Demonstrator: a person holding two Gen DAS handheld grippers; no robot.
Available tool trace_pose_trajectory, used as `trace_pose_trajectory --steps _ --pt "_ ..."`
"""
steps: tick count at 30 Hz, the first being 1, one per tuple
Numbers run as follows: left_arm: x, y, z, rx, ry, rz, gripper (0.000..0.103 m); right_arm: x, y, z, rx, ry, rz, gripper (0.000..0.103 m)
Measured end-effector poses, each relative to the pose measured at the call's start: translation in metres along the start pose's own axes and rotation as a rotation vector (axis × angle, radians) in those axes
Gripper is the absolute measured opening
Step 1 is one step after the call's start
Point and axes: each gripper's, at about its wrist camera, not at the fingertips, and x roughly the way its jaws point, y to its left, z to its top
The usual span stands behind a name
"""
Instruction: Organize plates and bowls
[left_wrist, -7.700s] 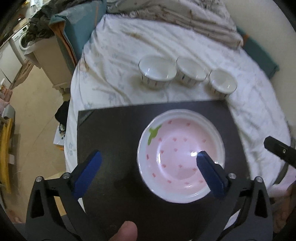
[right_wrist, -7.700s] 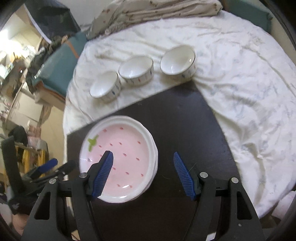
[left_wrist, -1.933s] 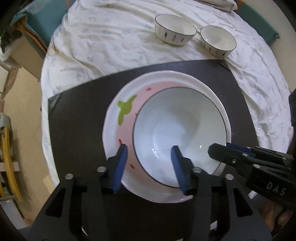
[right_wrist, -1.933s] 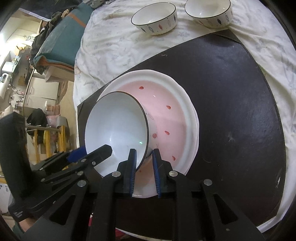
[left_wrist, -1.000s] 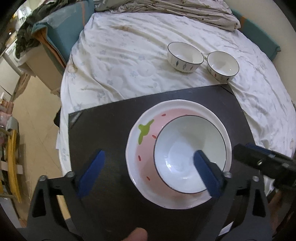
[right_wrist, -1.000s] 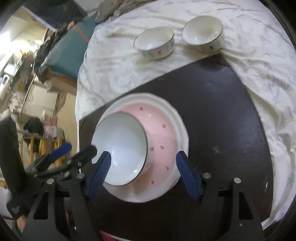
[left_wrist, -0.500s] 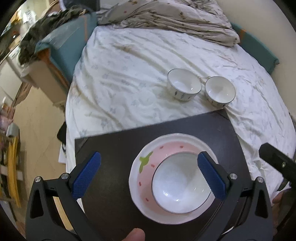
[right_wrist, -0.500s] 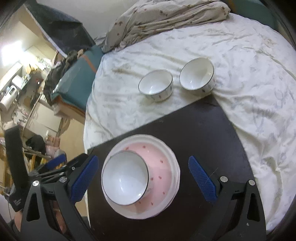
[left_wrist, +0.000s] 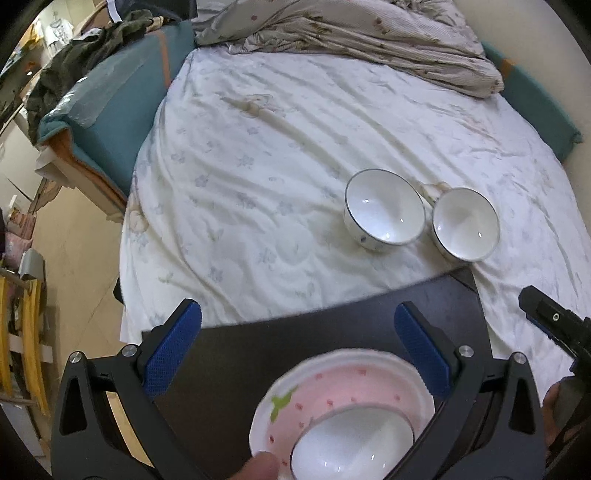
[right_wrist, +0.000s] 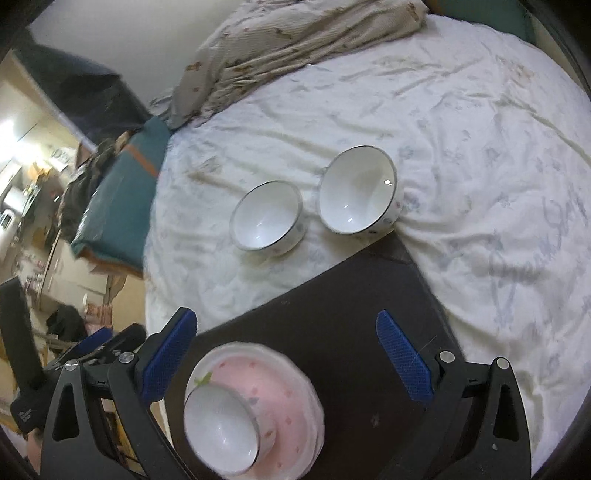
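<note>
A white bowl (right_wrist: 221, 429) sits in the pink strawberry plate (right_wrist: 280, 402) at the black board's (right_wrist: 351, 325) near left edge. Two bowls (right_wrist: 266, 216) (right_wrist: 357, 194) rest on the bed sheet (right_wrist: 480, 147) beyond. Left hand-held gripper (left_wrist: 297, 350) and right hand-held gripper (right_wrist: 284, 354) both gape wide, empty, the right having just been opening.

bed (left_wrist: 258, 184) | on it: two bowls (left_wrist: 384, 210), black board (right_wrist: 351, 332), blanket (left_wrist: 351, 33), perhaps rumpled

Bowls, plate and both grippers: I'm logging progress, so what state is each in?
Pink plate: on the black board.
Stacked bowl: upright in the plate.
Two bowls: upright, empty, on the sheet.
Left gripper: open, empty.
Right gripper: open, empty.
</note>
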Motion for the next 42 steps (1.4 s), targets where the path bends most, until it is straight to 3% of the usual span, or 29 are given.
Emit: trace_pose_trajectory --steps 4,9,11,14,18,19,25,31,36,39,42 --pt "0.028 0.001 0.023 -0.027 0.03 0.001 0.103 0.022 -0.013 0.018 0.081 0.033 0.008 0.1" --pt "0.071 -0.004 0.046 -0.026 0.081 -0.017 0.102 0.066 -0.01 0.032 0.138 0.146 0.06 0.099" --pt "0.082 -0.013 0.053 0.006 0.081 -0.026 0.097 0.082 -0.008 0.037 0.159 0.17 0.072 0.087" --pt "0.104 -0.024 0.063 0.032 0.104 -0.032 0.087 0.102 -0.007 0.043 0.208 0.196 0.103 0.077" --pt "0.133 -0.032 0.072 0.011 0.137 -0.047 0.066 0.134 -0.012 0.047 0.297 0.223 0.135 0.071" --pt "0.139 -0.033 0.073 0.006 0.147 -0.049 0.058 0.142 -0.015 0.047 0.328 0.231 0.139 0.065" --pt "0.167 -0.043 0.078 -0.002 0.188 -0.063 0.034 0.169 -0.026 0.052 0.352 0.253 0.121 0.042" --pt "0.18 -0.056 0.076 0.03 0.22 -0.04 0.011 0.179 -0.036 0.055 0.351 0.268 0.136 0.034" --pt "0.177 -0.06 0.069 0.047 0.242 -0.075 0.009 0.182 -0.033 0.055 0.316 0.279 0.124 0.033" --pt "0.17 -0.06 0.067 0.067 0.236 -0.065 0.009 0.181 -0.021 0.056 0.237 0.276 0.107 0.019" --pt "0.164 -0.055 0.066 0.046 0.242 -0.07 0.01 0.179 -0.015 0.054 0.194 0.276 0.074 0.016"
